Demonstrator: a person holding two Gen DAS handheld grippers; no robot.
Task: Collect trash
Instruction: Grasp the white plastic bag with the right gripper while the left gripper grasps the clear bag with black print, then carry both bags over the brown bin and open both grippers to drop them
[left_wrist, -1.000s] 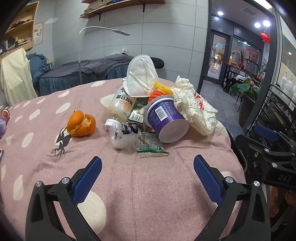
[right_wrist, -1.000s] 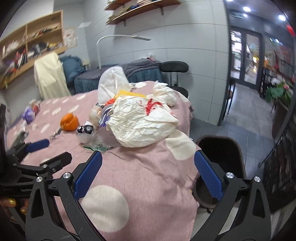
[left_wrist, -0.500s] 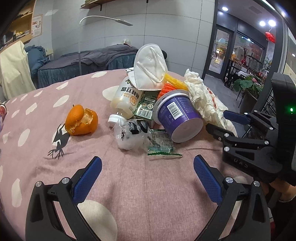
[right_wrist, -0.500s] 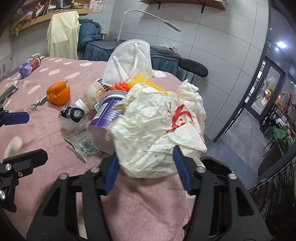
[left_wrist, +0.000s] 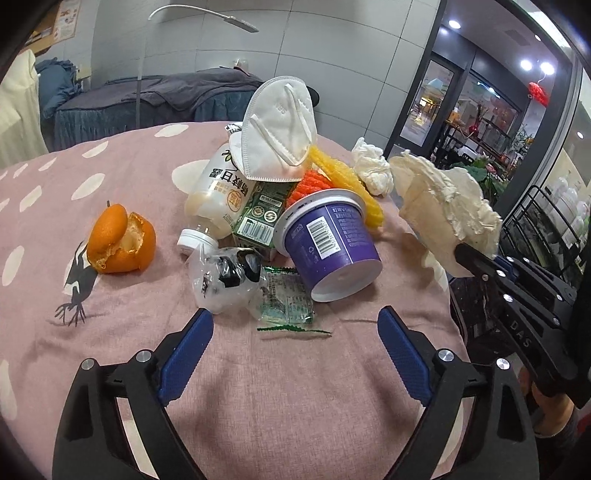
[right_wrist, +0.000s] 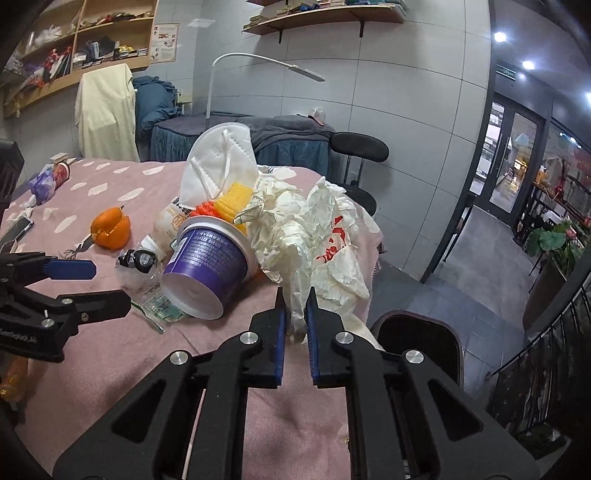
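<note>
The right gripper (right_wrist: 294, 314) pinches the crumpled wrapper (right_wrist: 314, 236) at the table's right edge; the bin (right_wrist: 417, 343) sits just below-right (left gripper (left_wrist: 295, 336) gapes wide).

Both wrist cameras look along their fingers, close and low over the pink tablecloth (left_wrist: 129, 177), sharing the purple tub (left_wrist: 328, 240) (right_wrist: 207, 266) at 12 o'clock left, 10 o'clock right.
</note>
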